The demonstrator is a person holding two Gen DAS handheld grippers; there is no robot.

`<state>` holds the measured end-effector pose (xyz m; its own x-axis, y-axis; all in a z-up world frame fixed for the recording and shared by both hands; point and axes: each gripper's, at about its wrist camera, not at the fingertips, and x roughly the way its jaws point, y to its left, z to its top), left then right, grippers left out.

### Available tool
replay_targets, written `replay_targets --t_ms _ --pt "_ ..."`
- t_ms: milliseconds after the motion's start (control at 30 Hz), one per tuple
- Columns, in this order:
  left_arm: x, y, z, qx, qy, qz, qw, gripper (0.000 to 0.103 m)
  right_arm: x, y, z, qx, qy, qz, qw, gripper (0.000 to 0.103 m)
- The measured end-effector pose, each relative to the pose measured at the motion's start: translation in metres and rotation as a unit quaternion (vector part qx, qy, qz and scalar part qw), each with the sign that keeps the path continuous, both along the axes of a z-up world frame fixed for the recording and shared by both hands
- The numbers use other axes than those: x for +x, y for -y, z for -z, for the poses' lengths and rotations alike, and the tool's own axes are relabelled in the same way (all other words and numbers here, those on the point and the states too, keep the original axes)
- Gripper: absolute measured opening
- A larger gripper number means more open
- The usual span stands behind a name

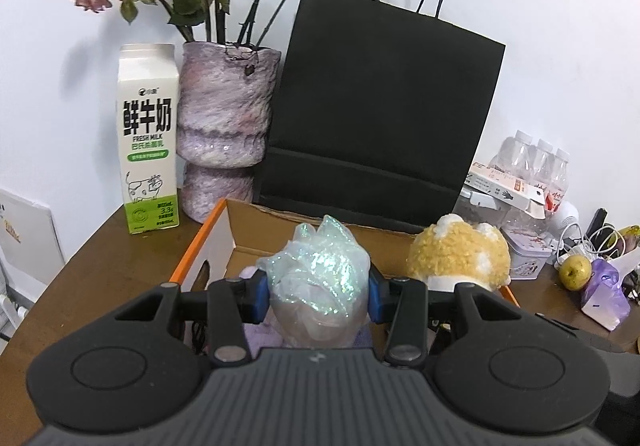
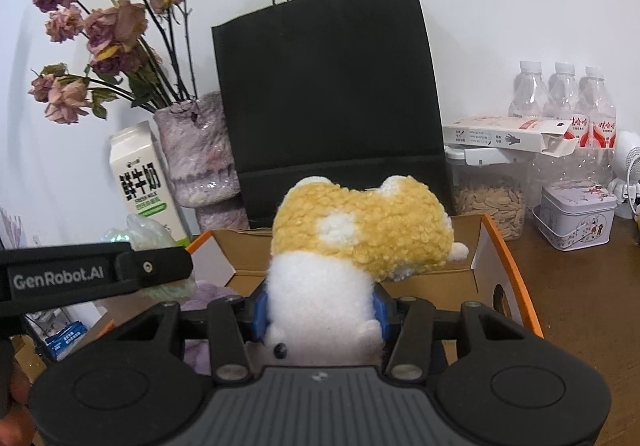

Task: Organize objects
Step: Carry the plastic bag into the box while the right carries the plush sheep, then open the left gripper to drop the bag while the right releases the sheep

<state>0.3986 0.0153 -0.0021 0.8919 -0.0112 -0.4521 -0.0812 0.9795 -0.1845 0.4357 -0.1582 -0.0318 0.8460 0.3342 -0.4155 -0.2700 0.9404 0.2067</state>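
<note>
My left gripper (image 1: 318, 296) is shut on an iridescent gauze-wrapped bundle (image 1: 320, 278) and holds it over the open cardboard box (image 1: 224, 234) with orange edges. My right gripper (image 2: 320, 308) is shut on a yellow and white plush toy (image 2: 360, 230), held above the same box (image 2: 500, 258). The plush toy also shows in the left wrist view (image 1: 456, 254), to the right of the bundle. The left gripper's body (image 2: 100, 274) shows at the left of the right wrist view. A purple soft item (image 2: 208, 294) lies in the box below.
Behind the box stand a black paper bag (image 1: 380, 106), a purple vase of dried roses (image 1: 224, 118) and a milk carton (image 1: 148, 138). At the right are water bottles (image 2: 564, 98), a seed jar (image 2: 492, 202), a tin (image 2: 576, 218), an apple (image 1: 574, 272) and cables.
</note>
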Motion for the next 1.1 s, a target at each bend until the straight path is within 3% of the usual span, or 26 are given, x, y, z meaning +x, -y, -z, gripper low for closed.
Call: replay_targets --t_ms 233,433,567,700,833,1100 --pt "0.021 0.001 0.005 0.013 -0.004 0.004 0.9999 0.046 0.018 -0.003 0.005 -0.014 -0.008 -0.002 1.0 0.047" --pt "0.03 -0.001 0.01 0.031 -0.009 0.003 0.9995 0.054 0.027 -0.004 0.011 -0.027 -0.02 -0.002 0.999 0.052" --pt "0.032 -0.003 0.013 0.038 -0.013 0.001 0.9992 0.072 0.03 -0.003 0.013 -0.032 -0.027 0.004 0.999 0.058" --pt "0.027 -0.005 0.009 0.048 0.0 -0.008 0.9988 0.101 0.029 -0.002 0.013 -0.036 -0.025 0.011 0.999 0.084" --pt "0.025 -0.006 0.006 0.052 0.008 -0.014 0.9985 0.103 0.029 -0.001 0.013 -0.041 -0.025 0.017 0.999 0.103" --pt "0.026 -0.013 0.009 0.046 0.002 -0.03 0.9985 0.103 0.027 -0.001 0.014 -0.051 -0.023 0.022 0.998 0.103"
